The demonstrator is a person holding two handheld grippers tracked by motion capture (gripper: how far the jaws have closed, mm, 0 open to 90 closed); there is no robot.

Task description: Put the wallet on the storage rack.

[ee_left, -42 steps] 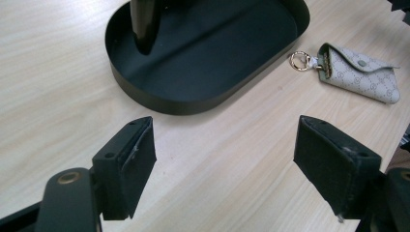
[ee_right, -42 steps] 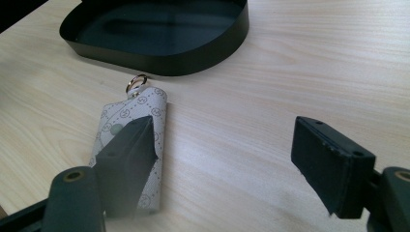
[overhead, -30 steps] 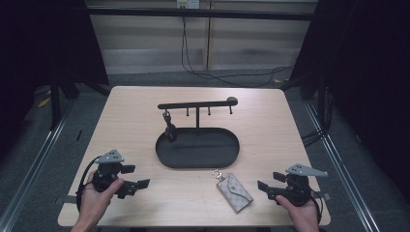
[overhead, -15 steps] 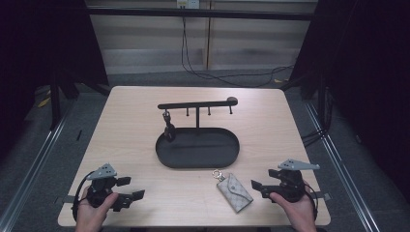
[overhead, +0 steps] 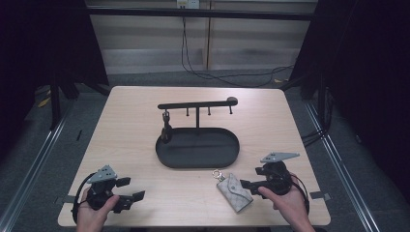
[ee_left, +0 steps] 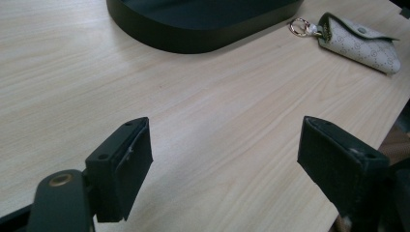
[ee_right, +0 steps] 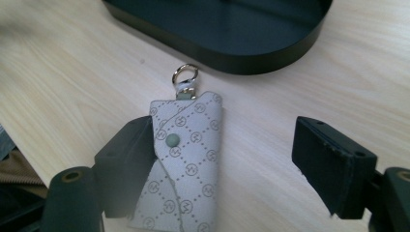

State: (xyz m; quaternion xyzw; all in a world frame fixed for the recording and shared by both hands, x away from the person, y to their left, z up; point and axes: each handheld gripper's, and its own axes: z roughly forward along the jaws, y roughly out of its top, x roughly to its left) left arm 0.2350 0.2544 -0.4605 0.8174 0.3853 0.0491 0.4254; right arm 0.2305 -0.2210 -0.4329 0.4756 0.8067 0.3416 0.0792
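Observation:
A grey patterned key pouch (overhead: 234, 192) with a metal ring (ee_right: 185, 74) lies flat on the table, just in front of the black oval tray (overhead: 197, 164). My right gripper (overhead: 250, 178) is at the pouch's right side. In the right gripper view the pouch (ee_right: 186, 159) lies between the jaws, against the left one, with a wide gap to the right one. Those jaws have just been closing, and the right gripper (ee_right: 225, 145) still stands open. My left gripper (overhead: 131, 189) hovers open near the front left corner, nothing between its jaws (ee_left: 225, 145).
A black stand with a hook bar (overhead: 196, 104) rises from the tray's back edge, and a small dark item (overhead: 166, 128) hangs from its left hook. The tray (ee_left: 193, 41) lies ahead of the left gripper, the pouch (ee_left: 362, 41) to its far right. The front table edge is close.
My right gripper has moved left and now brackets the pouch. My left gripper dropped back toward the front edge, then held still.

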